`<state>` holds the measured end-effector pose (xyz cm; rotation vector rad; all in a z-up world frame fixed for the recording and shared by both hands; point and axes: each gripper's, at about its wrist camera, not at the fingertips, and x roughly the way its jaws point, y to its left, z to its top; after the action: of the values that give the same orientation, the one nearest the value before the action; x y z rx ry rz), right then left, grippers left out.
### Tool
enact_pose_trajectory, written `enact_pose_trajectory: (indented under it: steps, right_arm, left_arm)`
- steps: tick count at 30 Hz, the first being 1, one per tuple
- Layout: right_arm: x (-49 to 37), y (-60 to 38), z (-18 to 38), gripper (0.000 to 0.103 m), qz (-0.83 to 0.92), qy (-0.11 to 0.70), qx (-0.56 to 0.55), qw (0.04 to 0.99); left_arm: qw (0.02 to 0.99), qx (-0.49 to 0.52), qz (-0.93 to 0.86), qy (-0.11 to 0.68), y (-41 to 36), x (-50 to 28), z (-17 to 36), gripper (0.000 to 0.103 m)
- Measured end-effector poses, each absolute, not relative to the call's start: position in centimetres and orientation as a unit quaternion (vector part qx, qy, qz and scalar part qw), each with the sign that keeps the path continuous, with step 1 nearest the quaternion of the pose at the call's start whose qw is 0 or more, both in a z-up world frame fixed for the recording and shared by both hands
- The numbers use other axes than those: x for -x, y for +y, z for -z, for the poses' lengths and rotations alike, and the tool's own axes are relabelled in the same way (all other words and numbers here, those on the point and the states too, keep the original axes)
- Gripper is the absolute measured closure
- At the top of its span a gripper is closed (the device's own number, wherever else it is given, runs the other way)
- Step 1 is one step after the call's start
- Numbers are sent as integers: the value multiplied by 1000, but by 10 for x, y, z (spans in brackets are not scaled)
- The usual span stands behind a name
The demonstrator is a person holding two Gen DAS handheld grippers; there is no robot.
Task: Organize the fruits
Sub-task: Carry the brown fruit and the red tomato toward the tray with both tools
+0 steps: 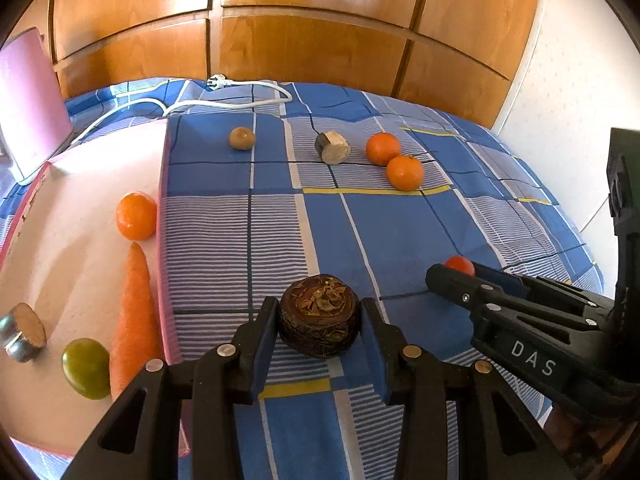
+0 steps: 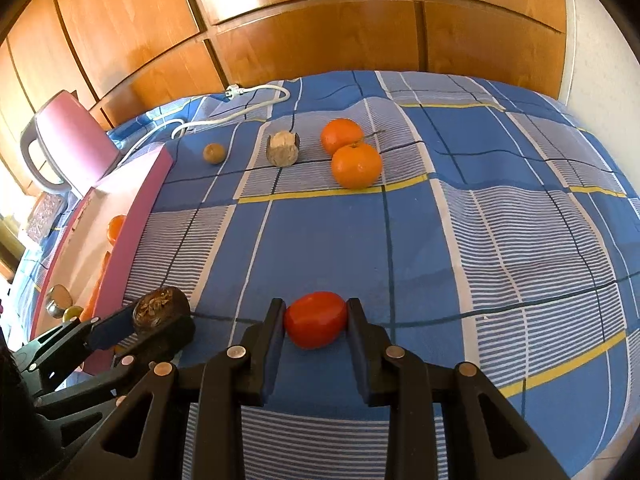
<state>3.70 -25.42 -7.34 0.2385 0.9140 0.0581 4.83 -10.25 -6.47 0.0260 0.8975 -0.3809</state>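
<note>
Over a blue checked bedspread [image 1: 280,220], the left gripper [image 1: 320,316] is clamping a dark brown fruit [image 1: 319,315] and the right gripper [image 2: 316,322] a tomato [image 2: 316,324], likely carrying both toward the pink tray [image 1: 80,208] already holding an orange [image 1: 136,216] and a carrot [image 1: 134,320].

Bg: blue checked bedspread [image 1: 400,236] w/ yellow + white stripes. Wooden panel wall [image 1: 304,32] behind it. White cable [image 1: 240,98] w/ plug lies at far edge of bed. Pink chair [image 2: 76,144] w/ grey frame at far left, just beside bed. White wall [image 1: 580,92] on right.
</note>
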Motion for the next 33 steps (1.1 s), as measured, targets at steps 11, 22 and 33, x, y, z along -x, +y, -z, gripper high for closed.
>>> enact_pose_trajectory:
  steps: [11,22,33]
  right_arm:
    - [-31,-243,57,73,-39,422,-102,900]
    - [-34,-229,27,73,-55,390,-90,915]
    - [-43,-197,15,73,-90,380,-64,918]
  left_arm:
    - [891,-9,180,418,-98,-42,54,62]
    - [905,1,169,389,-82,-38,32,62]
    - [917,7,138,375,-60,-36,19,62]
